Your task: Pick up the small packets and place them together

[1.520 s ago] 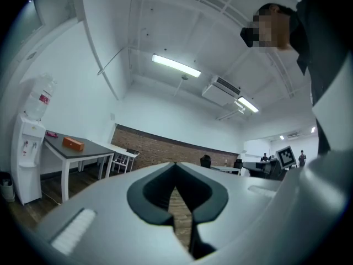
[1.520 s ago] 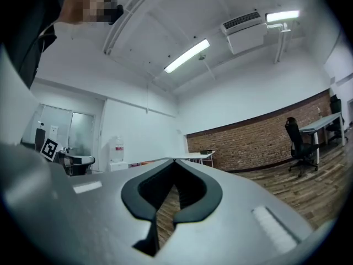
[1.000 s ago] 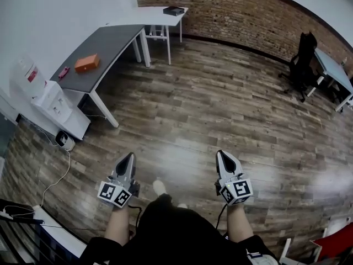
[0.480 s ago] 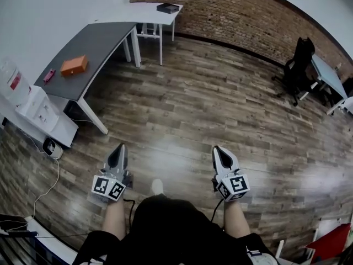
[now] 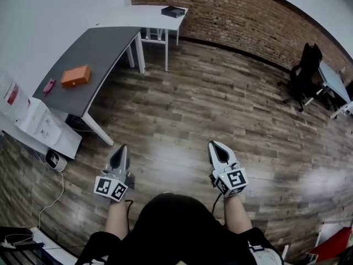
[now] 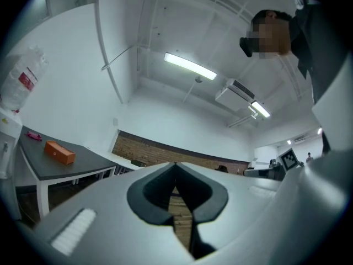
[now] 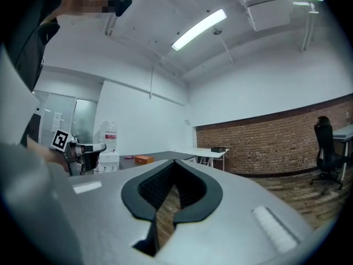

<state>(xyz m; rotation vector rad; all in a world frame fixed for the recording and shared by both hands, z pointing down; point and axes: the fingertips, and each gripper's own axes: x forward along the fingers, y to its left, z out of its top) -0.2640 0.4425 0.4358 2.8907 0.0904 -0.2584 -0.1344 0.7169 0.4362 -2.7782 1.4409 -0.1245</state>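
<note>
Both grippers are held out level over the wooden floor, in front of the person. My left gripper (image 5: 119, 148) is shut with nothing in it, its tips meeting (image 6: 175, 164). My right gripper (image 5: 214, 144) is also shut and empty (image 7: 175, 162). Far ahead on the left stands a grey table (image 5: 107, 46). An orange box (image 5: 75, 76) and a small pink item (image 5: 49, 85) lie on it. The box (image 6: 59, 152) and the pink item (image 6: 34, 136) also show in the left gripper view. Whether the pink item is a packet I cannot tell.
A white table (image 5: 151, 14) with a dark box (image 5: 173, 11) joins the grey one by the brick wall. A white water dispenser (image 5: 38, 123) and cables stand at the left. A black office chair (image 5: 305, 70) and another desk (image 5: 333, 79) are at the right.
Both grippers have stayed shut and side by side while the person walked. The floor has slid under them, and the grey table has shifted and now sits a little lower in the head view.
</note>
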